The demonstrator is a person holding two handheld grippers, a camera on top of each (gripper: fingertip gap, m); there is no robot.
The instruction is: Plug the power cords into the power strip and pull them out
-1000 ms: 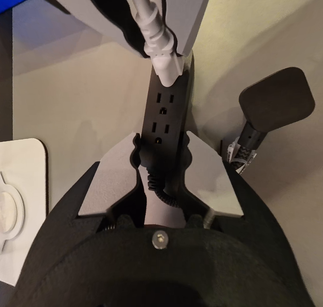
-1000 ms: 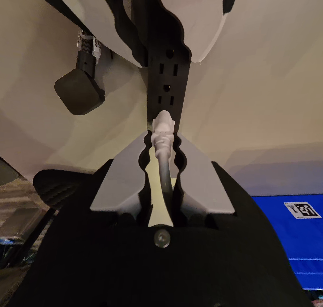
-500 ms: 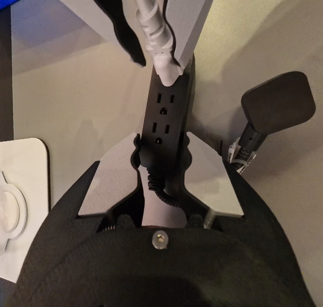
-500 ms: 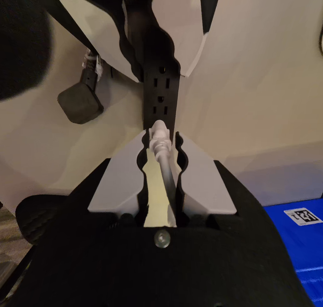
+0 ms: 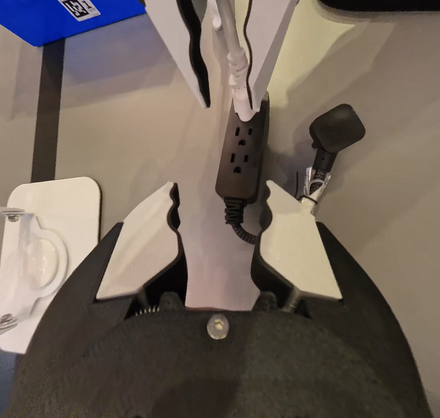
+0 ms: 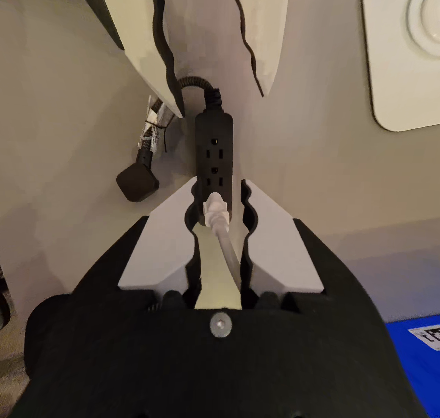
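**Both tongs parted, white plug seated in the strip**

My left gripper (image 5: 220,187) stands wide open just short of the black power strip (image 5: 244,154), touching nothing; the strip's braided cord (image 5: 242,230) curls between its fingers; my right gripper (image 6: 219,183) is open too, its fingers either side of the white plug (image 6: 215,207) without pinching it; that plug sits in the end socket, the other two sockets bare; the strip lies flat on the grey table (image 5: 133,140), its own black plug (image 5: 337,129) just beside it.
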